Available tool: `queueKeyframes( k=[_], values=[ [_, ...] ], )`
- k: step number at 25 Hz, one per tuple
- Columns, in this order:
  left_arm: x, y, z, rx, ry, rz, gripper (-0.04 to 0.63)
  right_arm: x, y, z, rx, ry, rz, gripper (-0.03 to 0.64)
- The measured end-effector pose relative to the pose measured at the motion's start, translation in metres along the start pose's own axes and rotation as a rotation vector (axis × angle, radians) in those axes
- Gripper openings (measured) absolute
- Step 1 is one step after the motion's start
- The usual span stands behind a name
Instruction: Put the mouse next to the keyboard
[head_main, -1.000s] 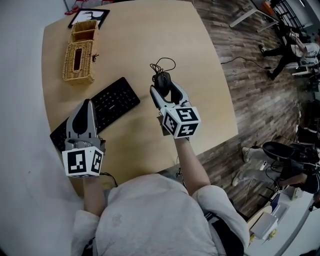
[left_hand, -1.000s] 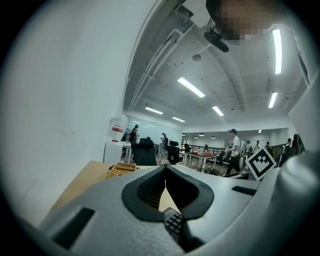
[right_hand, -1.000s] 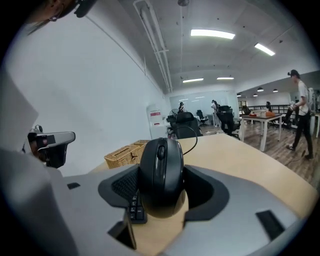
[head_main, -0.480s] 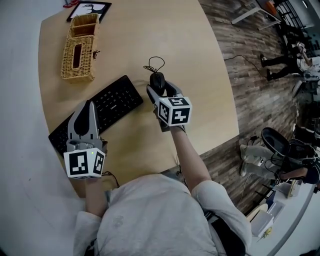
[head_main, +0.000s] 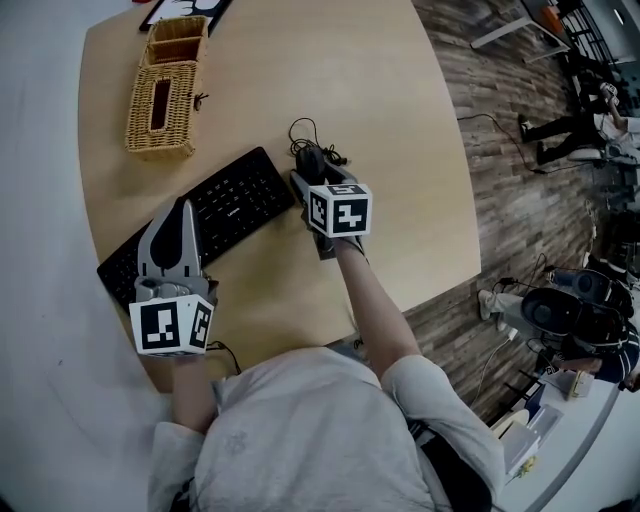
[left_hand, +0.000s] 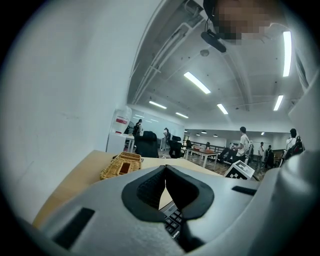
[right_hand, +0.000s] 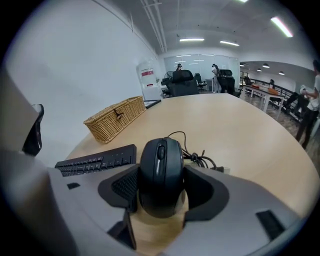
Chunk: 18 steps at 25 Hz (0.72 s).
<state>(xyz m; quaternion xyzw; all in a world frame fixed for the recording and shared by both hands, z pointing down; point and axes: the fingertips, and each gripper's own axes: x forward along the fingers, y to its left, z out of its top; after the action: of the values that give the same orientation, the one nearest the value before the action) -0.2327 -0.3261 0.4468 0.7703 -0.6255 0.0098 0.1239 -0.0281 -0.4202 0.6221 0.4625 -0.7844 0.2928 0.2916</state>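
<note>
The black wired mouse (right_hand: 160, 172) sits between the jaws of my right gripper (right_hand: 162, 186), which is shut on its sides. In the head view the mouse (head_main: 308, 158) is just off the right end of the black keyboard (head_main: 215, 212), with its cable (head_main: 305, 130) bunched behind it. The keyboard (right_hand: 97, 159) lies to the left of the mouse in the right gripper view. My left gripper (head_main: 181, 205) hovers over the keyboard's left half, shut and empty; its tips (left_hand: 165, 171) meet, and keyboard keys (left_hand: 173, 220) show below them.
A wicker basket (head_main: 163, 88) stands at the table's far left, with a dark picture frame (head_main: 185, 8) behind it. The round wooden table (head_main: 400, 150) drops off to a wood floor on the right, where chairs and people are.
My right gripper has carried the mouse left, closer to the keyboard's right end, and the cable has bunched up behind it. The left gripper has stayed put.
</note>
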Motion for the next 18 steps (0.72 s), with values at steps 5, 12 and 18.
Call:
queueKeyframes(
  k=[5,12,18],
  values=[
    [0.001,0.006,-0.004,-0.011,0.007,0.006,0.009,0.012,0.000,-0.003,0.002,0.047,-0.019,0.252],
    [0.002,0.011,-0.008,-0.018,0.016,0.008,0.009,0.024,-0.003,-0.005,0.030,0.082,-0.033,0.252],
    [0.001,0.015,-0.012,-0.018,0.025,0.020,0.009,0.029,-0.003,-0.004,0.040,0.074,-0.041,0.253]
  ],
)
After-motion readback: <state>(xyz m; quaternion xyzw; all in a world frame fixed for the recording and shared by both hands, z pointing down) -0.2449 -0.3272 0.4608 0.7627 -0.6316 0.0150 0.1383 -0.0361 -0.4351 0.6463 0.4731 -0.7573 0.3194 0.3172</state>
